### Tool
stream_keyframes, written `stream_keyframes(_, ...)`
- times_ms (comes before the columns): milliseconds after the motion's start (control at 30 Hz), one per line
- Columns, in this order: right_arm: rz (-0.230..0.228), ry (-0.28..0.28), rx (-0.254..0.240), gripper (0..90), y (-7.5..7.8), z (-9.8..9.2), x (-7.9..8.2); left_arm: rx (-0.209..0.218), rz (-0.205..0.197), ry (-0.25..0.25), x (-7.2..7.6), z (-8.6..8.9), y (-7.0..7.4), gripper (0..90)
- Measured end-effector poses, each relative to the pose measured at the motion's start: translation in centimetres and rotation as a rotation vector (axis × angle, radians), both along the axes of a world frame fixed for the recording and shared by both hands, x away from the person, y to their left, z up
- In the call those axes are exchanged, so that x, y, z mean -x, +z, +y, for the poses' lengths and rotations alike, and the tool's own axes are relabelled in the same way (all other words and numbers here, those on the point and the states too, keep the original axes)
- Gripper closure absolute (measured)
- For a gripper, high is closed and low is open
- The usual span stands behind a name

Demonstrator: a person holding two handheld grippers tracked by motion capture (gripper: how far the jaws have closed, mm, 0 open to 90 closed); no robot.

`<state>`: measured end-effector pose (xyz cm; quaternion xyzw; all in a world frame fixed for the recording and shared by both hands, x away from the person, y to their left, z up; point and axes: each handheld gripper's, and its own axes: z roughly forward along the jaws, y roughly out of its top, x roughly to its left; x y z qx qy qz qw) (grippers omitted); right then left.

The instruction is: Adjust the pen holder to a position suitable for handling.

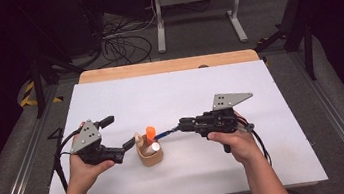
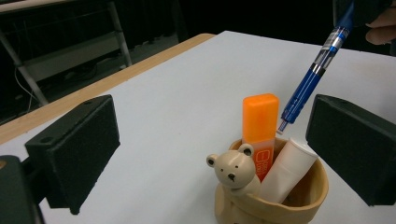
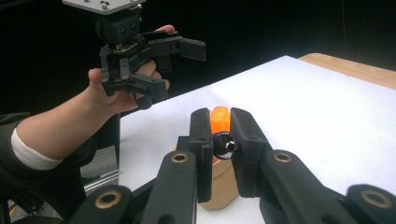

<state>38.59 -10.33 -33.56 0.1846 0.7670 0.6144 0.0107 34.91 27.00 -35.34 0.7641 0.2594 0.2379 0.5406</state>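
- While the right hand-held gripper (image 1: pixel 176 127) clenches a blue pen (image 2: pixel 310 84), its tip hangs just above the bear cup (image 2: pixel 275 200) on the worktop (image 1: pixel 184 90).
- Left hand-held gripper (image 1: pixel 118 132) released, jaws wide beside the cup.

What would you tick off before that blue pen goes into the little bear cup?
1. Pen held firmly: ok. The right tongs are shut on the blue pen.
2. Tip aimed at the cup: ok. It hangs just above the rim of the bear cup, slanting down.
3. Room inside the cup: cannot tell. The orange highlighter and the white tube already stand in it.
4. Left tongs out of the way: not ok. They are open, one pad on each side of the cup, near the pen's path.
5. Cup upright on the table: ok.
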Motion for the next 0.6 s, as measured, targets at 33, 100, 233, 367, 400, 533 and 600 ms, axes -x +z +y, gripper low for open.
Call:
stream_keyframes(33, 0.001, 0.002, 0.002, 80.3, 0.0, 0.1, 0.0, 0.002, 0.000, 0.004, 0.0, 0.1, 0.0, 3.1)
stream_keyframes(100, 0.001, 0.005, 0.006, 80.3, -0.1, 0.2, -0.1, 0.008, 0.003, 0.012, 0.0, 0.3, -0.1, 2.9)
stream_keyframes(233, 0.001, 0.009, 0.016, 80.3, -0.1, 0.6, -0.2, 0.017, 0.007, 0.013, -0.1, 0.5, -0.2, 2.9)
stream_keyframes(367, 0.000, 0.010, 0.030, 80.3, -0.2, 1.0, -0.3, 0.025, 0.013, 0.013, 0.0, 0.7, -0.2, 2.9)
stream_keyframes(400, 0.001, 0.011, 0.033, 80.3, -0.2, 1.1, -0.3, 0.023, 0.009, 0.016, -0.1, 0.8, -0.2, 2.8)
stream_keyframes(533, 0.002, 0.013, 0.050, 80.3, -0.3, 1.4, -0.5, 0.033, 0.009, 0.020, -0.1, 1.0, -0.1, 2.7)
stream_keyframes(600, 0.002, 0.013, 0.058, 80.3, -0.4, 1.6, -0.5, 0.035, 0.011, 0.021, -0.1, 1.1, -0.1, 2.6)
